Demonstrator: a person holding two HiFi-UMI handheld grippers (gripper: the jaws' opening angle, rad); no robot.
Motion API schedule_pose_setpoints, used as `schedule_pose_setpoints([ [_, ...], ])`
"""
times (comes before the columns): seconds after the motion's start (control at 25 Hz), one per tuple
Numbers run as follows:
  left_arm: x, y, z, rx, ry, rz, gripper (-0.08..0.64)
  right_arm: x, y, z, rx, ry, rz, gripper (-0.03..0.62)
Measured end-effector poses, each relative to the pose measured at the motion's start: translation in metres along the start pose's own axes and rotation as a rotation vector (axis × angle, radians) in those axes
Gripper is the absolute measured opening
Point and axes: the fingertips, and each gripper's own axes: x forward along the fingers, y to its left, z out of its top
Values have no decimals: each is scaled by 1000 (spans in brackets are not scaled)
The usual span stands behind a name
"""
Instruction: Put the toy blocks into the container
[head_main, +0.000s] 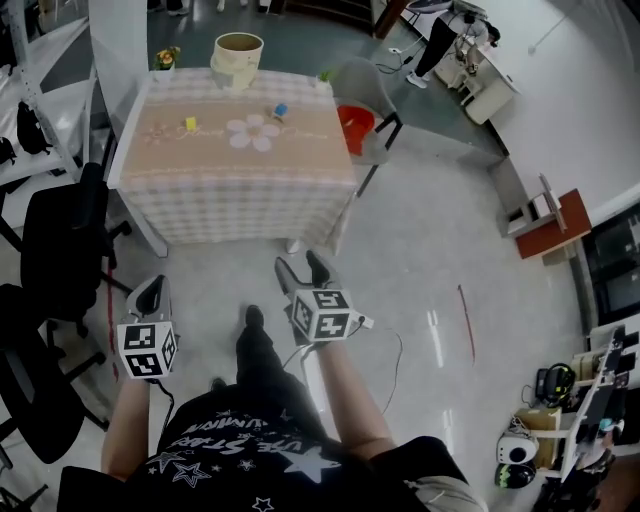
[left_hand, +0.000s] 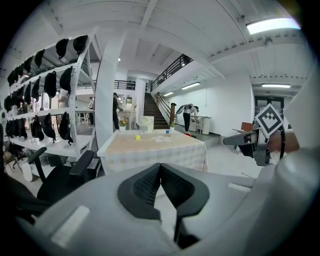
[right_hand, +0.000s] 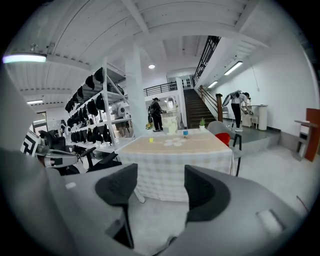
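Task not begun, in my judgement: I am short of table (head_main: 230, 200), both grippers over bare floor, well apart from work

Yellow block (head_main: 190, 123) and blue block (head_main: 281, 109) lie on tabletop, either side of flower motif; none seen in container (head_main: 237, 58) at far edge. Both blocks left to move

Left gripper (head_main: 150, 292): jaw tips pressed together, nothing between. Right gripper (head_main: 305, 268): jaws spread, empty

Container beige, cylindrical, open-topped; material unclear. Blocks small, bright, cube-like. Cloth checked, soft drape, pink centre panel. Gripper pads black, ribbed
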Motion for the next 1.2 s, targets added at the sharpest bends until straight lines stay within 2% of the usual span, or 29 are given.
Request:
schedule_pose_setpoints([
  [0.04, 9, 0, 3, 3, 6, -2, 9, 10, -4, 5, 5, 1, 14, 301],
  [0.28, 73, -7, 28, 32, 46, -14, 11, 77, -37, 29, 7, 55, 83, 311],
  [0.52, 130, -9, 65, 19, 43, 36, 11, 136, -71, 63, 4, 74, 151, 311],
  [0.84, 193, -10, 94, 12, 39, 100, 11, 197, -111, 89, -18, 96, 218, 311],
  [1.2, 225, -4, 103, -6, 59, 174, 9, 234, -132, 104, -31, 120, 269, 311],
])
